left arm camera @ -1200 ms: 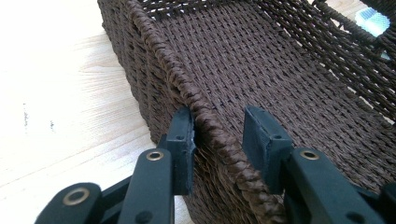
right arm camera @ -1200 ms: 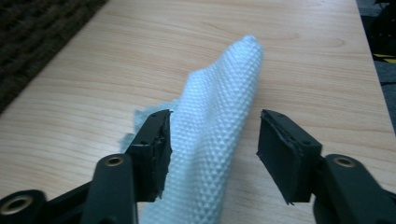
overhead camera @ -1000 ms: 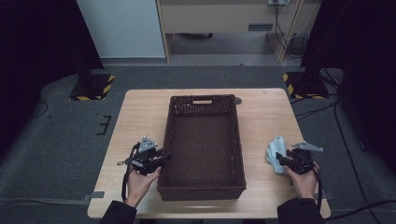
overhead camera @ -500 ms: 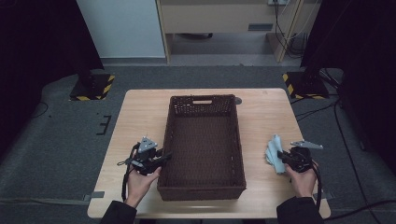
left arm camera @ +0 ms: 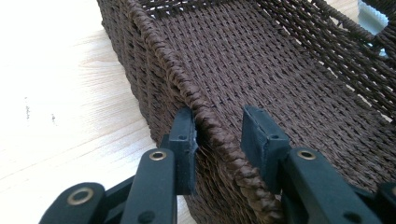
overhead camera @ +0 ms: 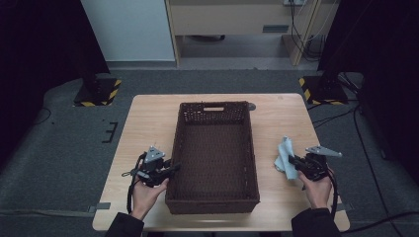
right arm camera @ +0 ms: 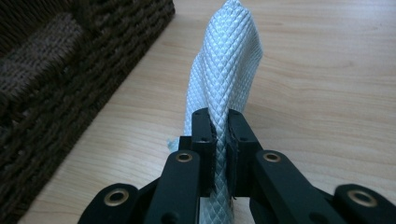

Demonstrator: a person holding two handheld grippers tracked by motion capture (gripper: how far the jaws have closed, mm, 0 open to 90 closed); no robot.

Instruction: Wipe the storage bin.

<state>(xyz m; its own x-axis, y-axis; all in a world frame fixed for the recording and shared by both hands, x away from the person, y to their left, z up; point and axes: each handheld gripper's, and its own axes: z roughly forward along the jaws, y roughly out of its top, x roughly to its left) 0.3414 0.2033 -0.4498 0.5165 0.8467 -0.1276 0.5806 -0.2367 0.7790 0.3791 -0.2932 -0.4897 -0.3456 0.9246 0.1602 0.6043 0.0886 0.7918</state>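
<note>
Right gripper view: the right gripper (right arm camera: 219, 140) has its two black jaws clamped on a pale blue quilted cloth (right arm camera: 229, 70), which stands up in a fold above them, just to the right of the woven brown basket (right arm camera: 60, 60). Left gripper view: the left gripper (left arm camera: 219, 140) straddles the braided rim of the basket's left wall; its jaws have just been closing, one pad touching the outside, the other a little clear of the inside. High view: the basket (overhead camera: 213, 111) sits mid-counter (overhead camera: 148, 123), with the left gripper (overhead camera: 170, 169) at its left wall and the right gripper (overhead camera: 295, 160) with the cloth (overhead camera: 285, 150) just off its right wall.
</note>
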